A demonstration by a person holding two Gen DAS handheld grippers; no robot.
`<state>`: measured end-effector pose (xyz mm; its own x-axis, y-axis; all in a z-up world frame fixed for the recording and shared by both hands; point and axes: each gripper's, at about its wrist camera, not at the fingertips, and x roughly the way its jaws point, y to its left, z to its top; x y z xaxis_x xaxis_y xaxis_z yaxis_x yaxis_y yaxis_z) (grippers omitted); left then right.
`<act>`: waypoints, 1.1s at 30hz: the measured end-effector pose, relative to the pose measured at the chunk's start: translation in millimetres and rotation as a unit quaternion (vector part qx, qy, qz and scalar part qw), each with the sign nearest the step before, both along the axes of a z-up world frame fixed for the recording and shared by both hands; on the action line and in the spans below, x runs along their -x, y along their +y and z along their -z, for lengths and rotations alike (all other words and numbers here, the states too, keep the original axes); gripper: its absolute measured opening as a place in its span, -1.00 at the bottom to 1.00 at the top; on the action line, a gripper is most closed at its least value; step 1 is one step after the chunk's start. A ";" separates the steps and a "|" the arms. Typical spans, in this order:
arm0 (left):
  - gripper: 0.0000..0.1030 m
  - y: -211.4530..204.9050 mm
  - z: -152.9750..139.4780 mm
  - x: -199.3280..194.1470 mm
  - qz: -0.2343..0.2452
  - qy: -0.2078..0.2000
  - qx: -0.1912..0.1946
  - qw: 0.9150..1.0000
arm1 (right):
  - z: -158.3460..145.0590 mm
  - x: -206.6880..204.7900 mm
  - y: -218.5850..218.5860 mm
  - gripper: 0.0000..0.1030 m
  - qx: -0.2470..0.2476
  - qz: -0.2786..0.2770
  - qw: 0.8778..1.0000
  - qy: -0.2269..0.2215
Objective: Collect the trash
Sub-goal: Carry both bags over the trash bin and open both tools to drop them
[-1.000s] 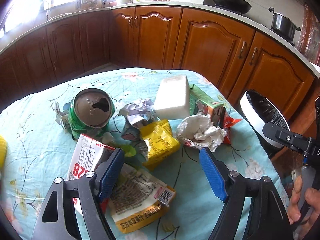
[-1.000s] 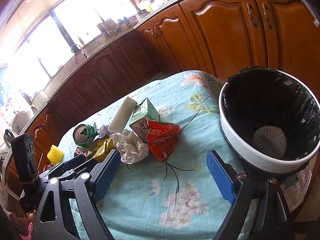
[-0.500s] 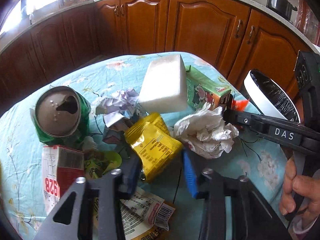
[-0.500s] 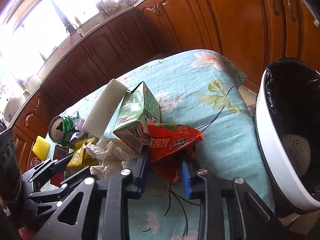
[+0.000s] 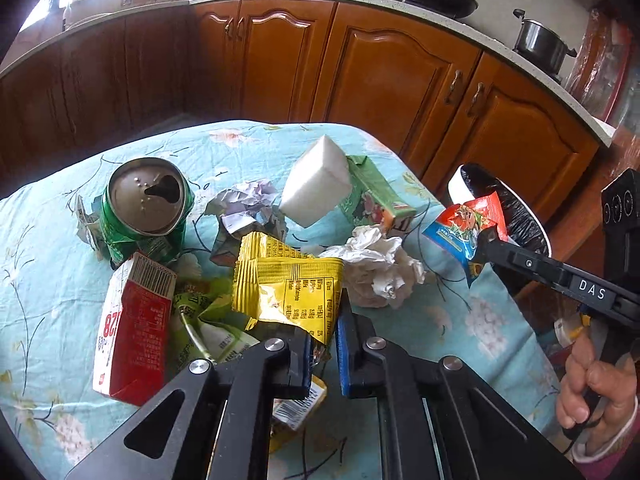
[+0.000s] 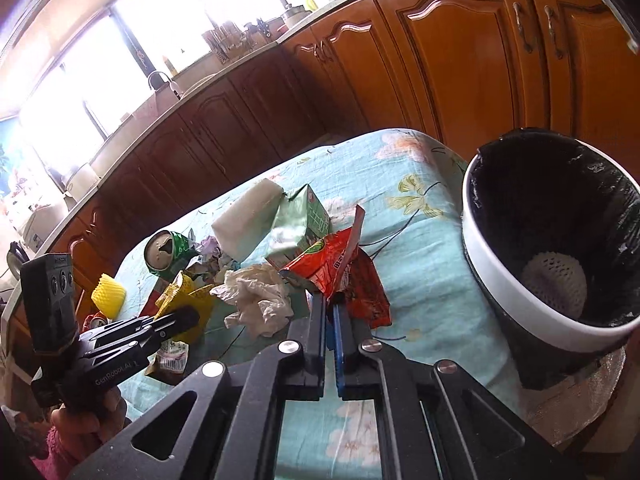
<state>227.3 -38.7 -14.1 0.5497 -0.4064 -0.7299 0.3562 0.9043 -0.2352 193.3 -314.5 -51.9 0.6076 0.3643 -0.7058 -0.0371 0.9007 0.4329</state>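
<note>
the white bin with a black liner [image 6: 480,240] stands at the table's right edge, a foam net already inside. the right gripper [image 6: 329,312], jaws just closed, is clamped on the red snack wrapper [image 6: 340,264]; carry it high over the rim before letting go. the left gripper [image 5: 322,344], also just closed, pinches the yellow packet [image 5: 288,280] by one corner; lift slowly so it doesn't slip.

Sunlit kitchen, wooden cabinets [image 5: 392,76]
</note>
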 end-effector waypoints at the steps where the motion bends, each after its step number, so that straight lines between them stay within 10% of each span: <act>1: -0.84 -2.0 -3.4 2.6 0.005 -0.004 0.002 1.000 | -2.5 5.0 -2.1 -0.95 0.000 0.004 1.000 -0.003; 14: -0.84 -72.8 -29.3 28.3 0.096 -0.021 0.017 0.995 | -33.6 48.8 -59.6 -0.95 0.009 0.063 0.997 -0.035; 33: -0.84 -183.4 -19.7 -31.7 0.166 -0.003 0.010 0.986 | -36.5 47.4 -142.8 -0.94 0.028 0.137 0.990 -0.036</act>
<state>259.0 -222.1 5.6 0.3891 -0.5795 -0.7161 0.6330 0.7330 -0.2492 145.9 -457.3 -15.4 0.7270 0.1409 -0.6720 0.1827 0.9037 0.3871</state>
